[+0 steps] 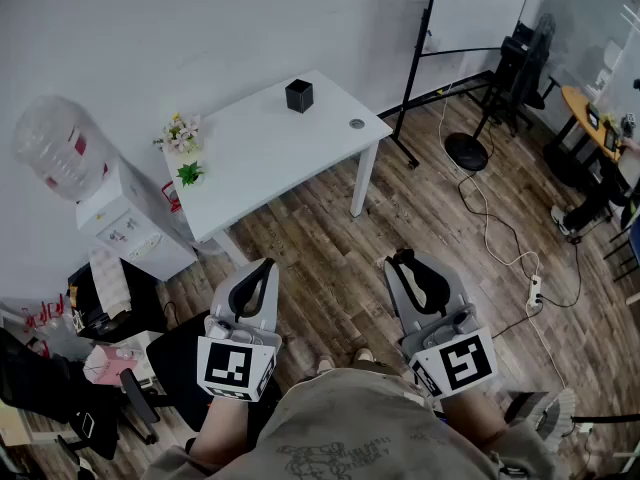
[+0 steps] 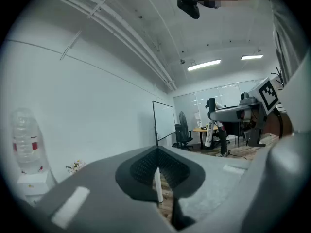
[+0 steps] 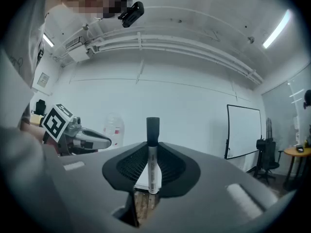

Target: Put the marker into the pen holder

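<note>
Right gripper view shows the right gripper point(image 3: 152, 155) shut on the marker point(image 3: 152, 166). The marker stands up straight between the jaws, white body in the pads and black cap on top. I think it is held by the middle like this so the bottom end can go into the pen holder first.

Left gripper view shows the left gripper point(image 2: 158, 168) with its jaws almost together and nothing in them. Only a thin strip of floor shows through the gap. It has no job right now, so it just waits.

Head view shows both grippers low in the frame, close to the person's body. The pen holder point(image 1: 298, 95) is a small black box on the white table point(image 1: 262, 153), in the upper middle of the frame, well apart from the grippers. The person will need to step up to the table before the marker can go in.
</note>
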Available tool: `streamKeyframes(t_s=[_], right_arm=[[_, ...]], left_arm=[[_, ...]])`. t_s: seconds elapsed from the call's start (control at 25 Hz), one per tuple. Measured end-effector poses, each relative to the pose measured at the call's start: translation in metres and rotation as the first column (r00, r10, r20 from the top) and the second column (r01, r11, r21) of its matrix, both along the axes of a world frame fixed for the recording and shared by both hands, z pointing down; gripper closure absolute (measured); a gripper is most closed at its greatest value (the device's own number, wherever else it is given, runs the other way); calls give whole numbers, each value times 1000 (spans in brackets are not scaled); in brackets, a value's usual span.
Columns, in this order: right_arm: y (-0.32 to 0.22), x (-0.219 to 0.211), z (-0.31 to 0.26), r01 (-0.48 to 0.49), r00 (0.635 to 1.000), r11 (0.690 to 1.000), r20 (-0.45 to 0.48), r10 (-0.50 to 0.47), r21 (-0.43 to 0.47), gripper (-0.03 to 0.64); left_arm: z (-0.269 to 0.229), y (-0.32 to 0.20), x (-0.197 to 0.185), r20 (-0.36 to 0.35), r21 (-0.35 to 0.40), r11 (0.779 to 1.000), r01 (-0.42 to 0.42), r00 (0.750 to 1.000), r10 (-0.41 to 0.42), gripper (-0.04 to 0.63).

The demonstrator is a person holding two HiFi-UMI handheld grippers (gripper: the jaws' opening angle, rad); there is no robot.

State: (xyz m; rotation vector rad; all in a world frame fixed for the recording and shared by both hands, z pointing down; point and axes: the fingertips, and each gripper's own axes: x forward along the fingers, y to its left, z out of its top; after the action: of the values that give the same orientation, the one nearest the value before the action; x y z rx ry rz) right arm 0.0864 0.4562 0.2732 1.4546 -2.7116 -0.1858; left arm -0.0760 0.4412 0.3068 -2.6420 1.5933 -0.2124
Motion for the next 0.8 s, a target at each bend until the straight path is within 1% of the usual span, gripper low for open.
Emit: streamKeyframes(t_s=[0.12, 0.32, 0.44, 0.56, 0.8], right_arm=[[-2, 1, 1, 1, 1000, 1000, 16, -1, -19, 526], [-4, -2, 2, 9, 1000, 999, 5, -9, -39, 525], [-5, -9, 6, 14, 1000, 999, 3, -14, -44, 525], [-8, -11, 9, 5, 1000, 999, 21, -4, -54, 526], [-10, -18, 18, -8, 1000, 996, 4, 8, -84, 526]], left_arm=[[3, 1, 1, -5, -2, 1000, -6, 1000, 6, 595], [-3, 5, 1, -4, -4, 1000, -18, 1000, 18, 595], [0, 5, -4, 2, -1, 1000, -17, 1000, 17, 594], [3, 5, -10, -1, -9, 1000, -15, 1000, 15, 594], [11, 6, -21, -11, -19, 1000, -23, 1000, 23, 595]])
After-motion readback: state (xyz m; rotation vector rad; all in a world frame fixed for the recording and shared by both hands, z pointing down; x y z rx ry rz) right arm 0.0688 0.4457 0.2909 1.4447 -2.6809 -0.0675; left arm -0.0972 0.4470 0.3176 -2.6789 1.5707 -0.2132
